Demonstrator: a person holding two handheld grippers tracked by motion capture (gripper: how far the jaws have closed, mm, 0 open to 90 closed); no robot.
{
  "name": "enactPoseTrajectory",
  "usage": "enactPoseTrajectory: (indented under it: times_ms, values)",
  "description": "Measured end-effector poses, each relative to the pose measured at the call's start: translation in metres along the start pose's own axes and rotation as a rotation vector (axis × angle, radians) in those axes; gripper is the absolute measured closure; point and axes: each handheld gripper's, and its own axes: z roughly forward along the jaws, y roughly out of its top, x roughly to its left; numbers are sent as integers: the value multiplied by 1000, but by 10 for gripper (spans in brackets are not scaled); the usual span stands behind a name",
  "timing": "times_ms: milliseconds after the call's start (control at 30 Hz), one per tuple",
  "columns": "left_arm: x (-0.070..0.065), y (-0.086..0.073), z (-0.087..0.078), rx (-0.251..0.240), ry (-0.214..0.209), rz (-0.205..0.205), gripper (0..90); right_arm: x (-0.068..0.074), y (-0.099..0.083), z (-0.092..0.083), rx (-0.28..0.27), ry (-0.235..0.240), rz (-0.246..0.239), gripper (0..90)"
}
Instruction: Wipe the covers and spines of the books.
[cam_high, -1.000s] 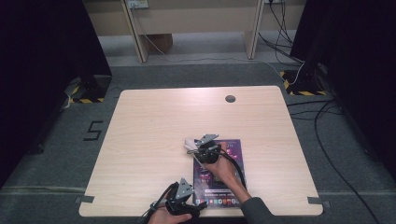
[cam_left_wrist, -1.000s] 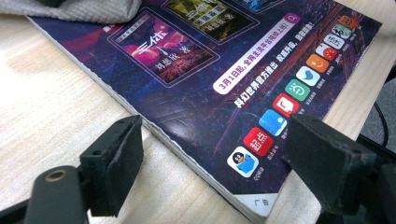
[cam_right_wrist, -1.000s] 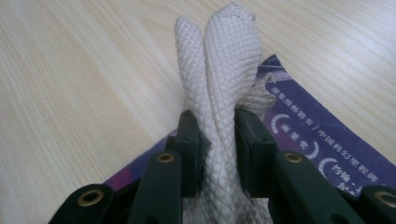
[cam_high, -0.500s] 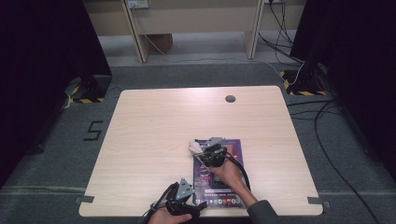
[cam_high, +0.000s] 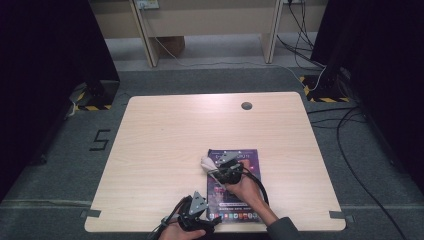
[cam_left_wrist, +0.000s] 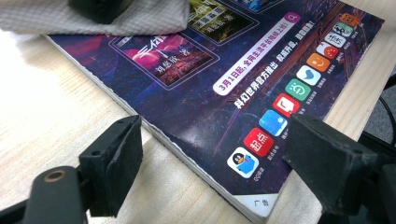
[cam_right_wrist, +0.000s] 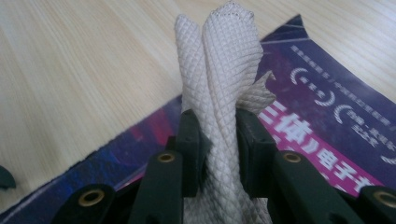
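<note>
The left tongs (cam_high: 196, 216) sit at the table's (cam_high: 165, 145) near edge, about six o'clock, jaws spread wide and released, straddling the near corner of the purple magazine (cam_left_wrist: 224, 88) without pinching it. Farther in, toward the table's four o'clock, the right tongs (cam_right_wrist: 218, 140) are clenched on a bunched white waffle-weave cloth (cam_right_wrist: 224, 70), which rests on the magazine's far left corner and hangs slightly over the wood at ten o'clock.
</note>
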Motion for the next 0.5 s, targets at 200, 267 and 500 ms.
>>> enactPoseTrajectory:
  times_ms: [200,267,500]
  values:
    - [0,0,0,2,3,7,189,-15,-10,-11,9,-38,34,727]
    - [0,0,0,1,-1,5,189,-24,-17,-18,11,-70,48,725]
    - [0,0,0,-1,0,6,190,-52,-38,-41,23,-177,88,722]
